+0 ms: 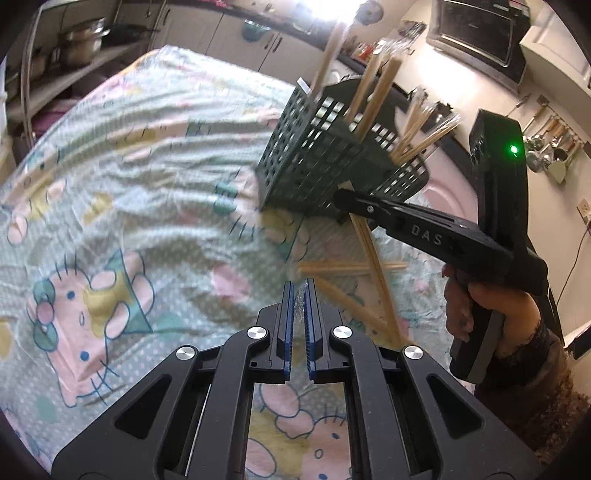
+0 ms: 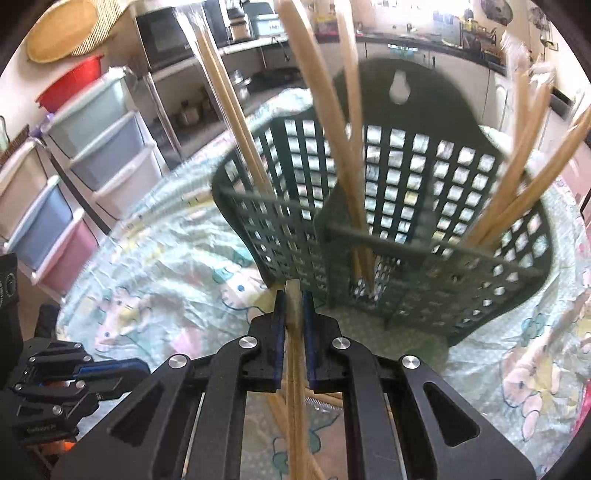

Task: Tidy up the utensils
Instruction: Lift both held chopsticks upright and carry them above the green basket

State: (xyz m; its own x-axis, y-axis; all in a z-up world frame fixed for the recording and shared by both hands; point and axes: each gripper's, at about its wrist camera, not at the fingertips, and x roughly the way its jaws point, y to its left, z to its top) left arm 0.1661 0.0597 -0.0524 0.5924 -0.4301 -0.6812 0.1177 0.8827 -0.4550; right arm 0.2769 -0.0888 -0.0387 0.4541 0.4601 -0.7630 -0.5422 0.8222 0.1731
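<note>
**Chopstick sorting at the green utensil caddy**

Surface and room: The table (image 1: 122,177) carries a wrinkled cartoon-print cloth in pink, mint and yellow. In the left wrist view, a shelf with steel pots (image 1: 83,40) sits at upper left, a microwave (image 1: 480,33) at upper right, and hanging ladles (image 1: 546,147) at the right edge. In the right wrist view, stacked pastel drawers (image 2: 70,177) fill the left side, with a red basin (image 2: 70,86) above them.

Task items: A dark green lattice utensil caddy (image 2: 406,206) stands on the cloth at centre right of the right wrist view, split into compartments, with a hanging tab at the back. Wooden chopsticks (image 2: 328,122) stand tilted in its compartments. In the left wrist view, loose chopsticks (image 1: 369,273) lie crossed on the cloth just below the caddy, right of centre.

Tool state: The right tool (image 2: 293,306) is closed on a wooden chopstick pair (image 2: 294,369) whose tip rises between the blue pads, just in front of the caddy's near wall. The left tool (image 1: 300,295) has its pads nearly together, pinching a scrap of clear wrapper (image 1: 300,302); it hovers over the cloth beside the loose chopsticks.
</note>
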